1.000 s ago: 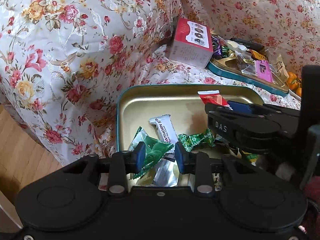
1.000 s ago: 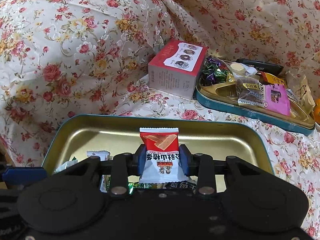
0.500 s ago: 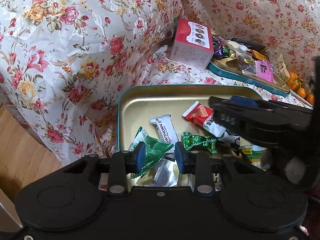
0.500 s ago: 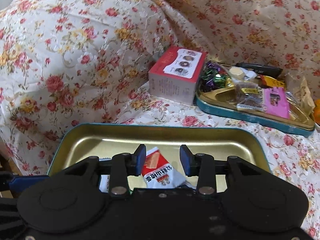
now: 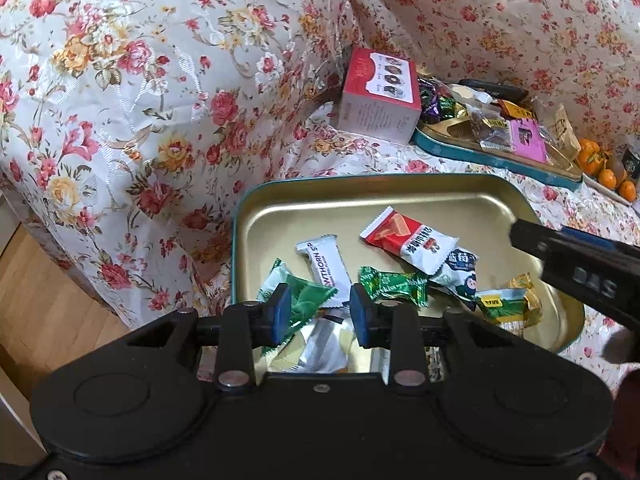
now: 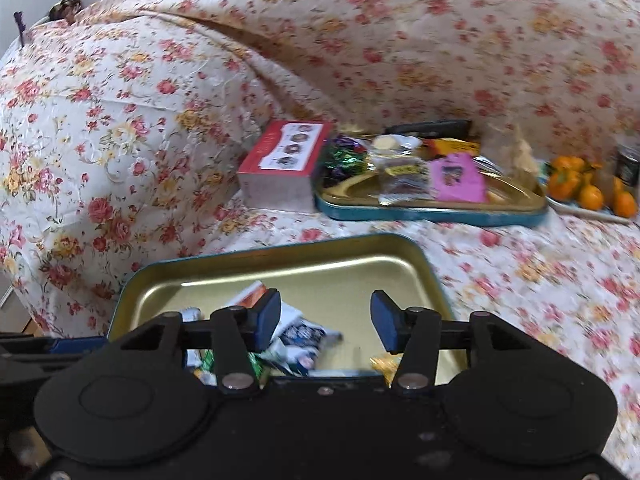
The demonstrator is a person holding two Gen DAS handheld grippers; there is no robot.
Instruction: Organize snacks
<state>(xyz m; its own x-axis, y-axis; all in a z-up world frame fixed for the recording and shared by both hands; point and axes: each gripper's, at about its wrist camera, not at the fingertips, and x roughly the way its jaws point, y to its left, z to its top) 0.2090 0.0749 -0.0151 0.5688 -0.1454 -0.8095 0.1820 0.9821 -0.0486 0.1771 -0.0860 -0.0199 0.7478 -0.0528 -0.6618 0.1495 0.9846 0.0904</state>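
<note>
A shallow rectangular metal tin with a gold inside and teal outer rim (image 5: pixel 256 216) sits on a sofa draped in cream cloth printed with red and yellow roses (image 5: pixel 140 100). This tin is the landmark for everything else.

Inside the tin, near its middle, lies a red and white plastic snack packet with dark lettering (image 5: pixel 408 242), flat and touched by neither tool. Just beside it toward the tin's near edge is a green foil-wrapped candy with twisted ends (image 5: pixel 394 286), and on the other side a white bar wrapper with dark print (image 5: pixel 326 266). A green and white sachet (image 5: pixel 300 300) lies at the near-left corner.

The left gripper (image 5: pixel 320 312), a black tool with blue pads, hovers over the tin's near edge, its jaws partly spread with nothing pinched; wrappers show below the gap.

The right gripper (image 6: pixel 326 320) hangs over the tin's right half, its jaws opening and empty. This view is blurred, so the wrappers beneath are hard to tell apart.

Beyond the tin's far edge stands a red and white cardboard box (image 5: pixel 380 100), touching a second teal-rimmed tray heaped with mixed sweets (image 5: pixel 500 160). Farther right of that tray are small oranges (image 6: pixel 580 188).
</note>
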